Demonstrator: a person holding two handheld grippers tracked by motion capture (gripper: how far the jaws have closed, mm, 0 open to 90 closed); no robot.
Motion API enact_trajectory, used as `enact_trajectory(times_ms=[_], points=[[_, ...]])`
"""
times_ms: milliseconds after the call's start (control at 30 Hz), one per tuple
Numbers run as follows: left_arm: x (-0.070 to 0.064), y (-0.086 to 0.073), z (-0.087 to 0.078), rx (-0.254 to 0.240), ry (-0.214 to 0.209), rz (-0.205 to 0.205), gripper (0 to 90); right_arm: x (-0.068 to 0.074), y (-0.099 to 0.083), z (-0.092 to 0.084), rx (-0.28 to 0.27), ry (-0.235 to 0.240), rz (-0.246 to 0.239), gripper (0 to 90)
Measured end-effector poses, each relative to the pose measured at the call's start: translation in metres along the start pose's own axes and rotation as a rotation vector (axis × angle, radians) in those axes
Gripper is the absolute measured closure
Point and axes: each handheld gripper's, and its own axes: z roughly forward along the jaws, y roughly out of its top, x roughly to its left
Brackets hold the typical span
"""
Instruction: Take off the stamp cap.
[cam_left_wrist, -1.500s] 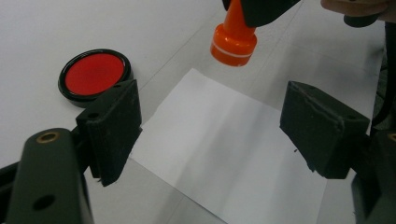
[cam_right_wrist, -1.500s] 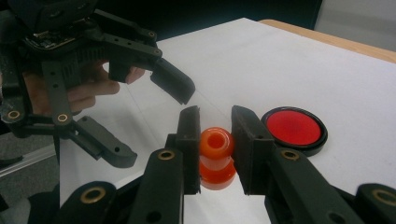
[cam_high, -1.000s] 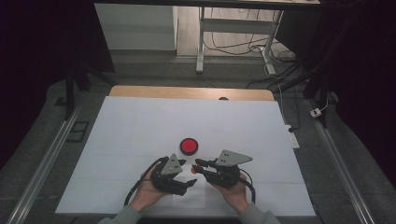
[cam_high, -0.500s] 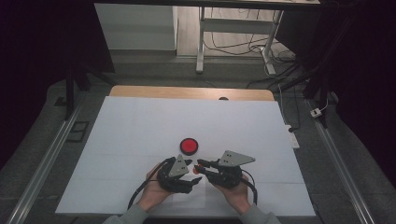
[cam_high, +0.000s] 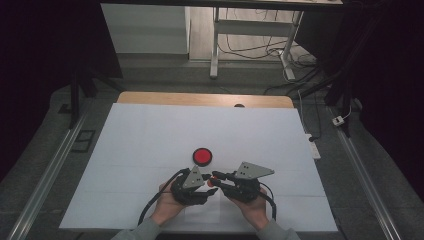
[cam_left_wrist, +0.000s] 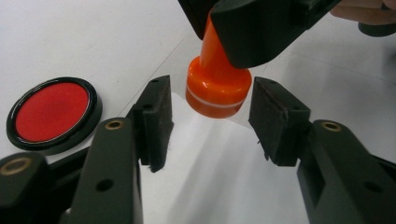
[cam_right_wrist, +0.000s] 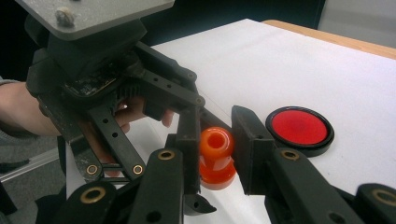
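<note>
Orange plastic stamp with a knob handle (cam_right_wrist: 216, 157) is what it's all about here, and it sits near the front edge of the white paper-covered table (cam_high: 150, 130), roughly at the middle, between the two tools.

Going left to right: the left gripper (cam_left_wrist: 210, 123) has its jaws spread wide, one on each side of the stamp's round base, not touching it as far as I can see. My guess is it's there to steady a loose white sheet of paper (cam_left_wrist: 219, 177) lying under the stamp, or to take the stamp over, hard to say which. In the left gripper view the stamp base looks like it's right at the paper's far edge, either touching or just above it, can't tell.

Next, the right gripper (cam_right_wrist: 216, 140) is pinching the stamp by its narrow handle, jaws pressed on either side, stamp upright with the base down. Makes sense if you want to press straight down.

Farther back on the table, just beyond both grippers, there's a round black-rimmed red ink pad (cam_high: 202, 156), lid off, close enough for re-inking.
</note>
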Motion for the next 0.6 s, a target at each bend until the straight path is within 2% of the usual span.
enact_trajectory(times_ms=[300,600], points=[[0.0002,0.0,-0.0009,-0.005,0.01,0.012,58.2,0.0002,0.0,-0.0001,-0.001,0.003,0.002,72.9],[-0.0024,-0.0002,0.0007,0.005,0.027,0.032,61.3,0.0003,0.0,-0.0001,-0.001,0.002,0.002,72.9]])
